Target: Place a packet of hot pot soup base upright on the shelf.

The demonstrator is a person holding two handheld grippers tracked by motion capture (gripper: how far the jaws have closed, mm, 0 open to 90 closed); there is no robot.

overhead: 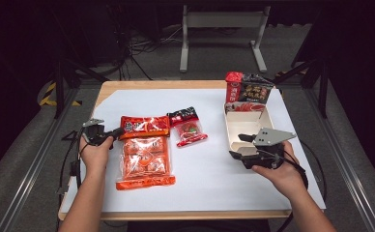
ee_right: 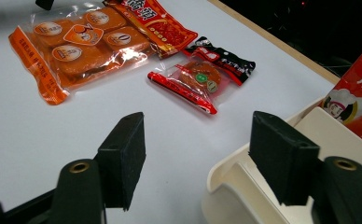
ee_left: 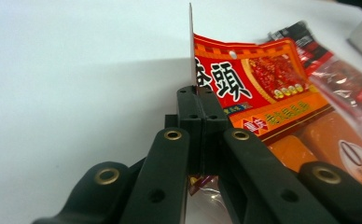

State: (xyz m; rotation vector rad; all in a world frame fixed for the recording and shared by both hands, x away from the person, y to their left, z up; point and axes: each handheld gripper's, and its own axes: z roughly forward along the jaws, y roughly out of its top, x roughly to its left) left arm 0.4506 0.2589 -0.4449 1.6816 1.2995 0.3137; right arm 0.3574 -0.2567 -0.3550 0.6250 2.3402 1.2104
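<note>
Orange pack (overhead: 144, 157): lies flat on the white bench (overhead: 200, 183), left of centre, its red header toward the far side.
Left claw (overhead: 118, 131): clenched on the pack's top-left corner; in the left gripper view the jaws meet on the film edge (ee_left: 191, 56), which stands up thin between them.
Right claw (overhead: 239, 146): released, jaws wide, hovering over the near end of the white tray (overhead: 231, 126), holding nothing.
Handling: likely light and floppy; the plastic film looks slick, and the blocks inside may shift or sag if it hangs from one corner.
Where to hold: the sealed header edge seems best, since it is flat and empty; a second hold on the opposite edge would stop it swinging.
Small packet (overhead: 189, 126): just right of the pack, apart from it.
Red box (overhead: 247, 92): upright at the tray's far end.
Hard to make out: the pack's underside, how deep the left grip bites, and the printed text.
</note>
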